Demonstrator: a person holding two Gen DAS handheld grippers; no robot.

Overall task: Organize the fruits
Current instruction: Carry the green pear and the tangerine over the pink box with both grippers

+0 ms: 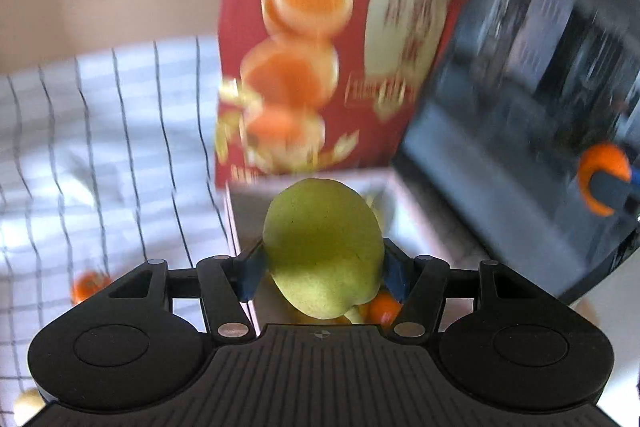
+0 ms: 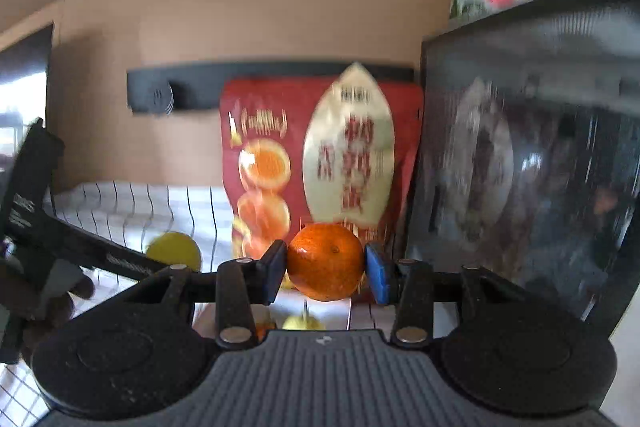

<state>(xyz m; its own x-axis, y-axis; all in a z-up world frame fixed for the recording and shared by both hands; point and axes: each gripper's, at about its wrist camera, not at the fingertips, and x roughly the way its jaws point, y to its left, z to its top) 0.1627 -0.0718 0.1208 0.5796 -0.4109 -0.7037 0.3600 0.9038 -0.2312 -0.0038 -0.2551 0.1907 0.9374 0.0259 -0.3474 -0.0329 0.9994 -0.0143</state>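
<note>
My left gripper (image 1: 322, 267) is shut on a green pear (image 1: 322, 247) and holds it above a white box (image 1: 404, 215) that has an orange (image 1: 382, 307) and yellow fruit in it. My right gripper (image 2: 326, 269) is shut on an orange (image 2: 325, 261) and holds it above the same white box (image 2: 360, 315), where a yellow-green fruit (image 2: 302, 323) lies. In the left wrist view the right gripper with its orange (image 1: 600, 179) shows at the far right. In the right wrist view the left gripper's arm (image 2: 60, 235) shows at the left with the pear (image 2: 174, 251).
A red snack bag (image 1: 312, 39) stands behind the box, also in the right wrist view (image 2: 320, 163). A dark glossy appliance (image 1: 540, 87) stands to its right. A checked cloth (image 1: 100, 147) covers the table, with an orange (image 1: 88, 285) and a yellow fruit (image 1: 26, 401) on it.
</note>
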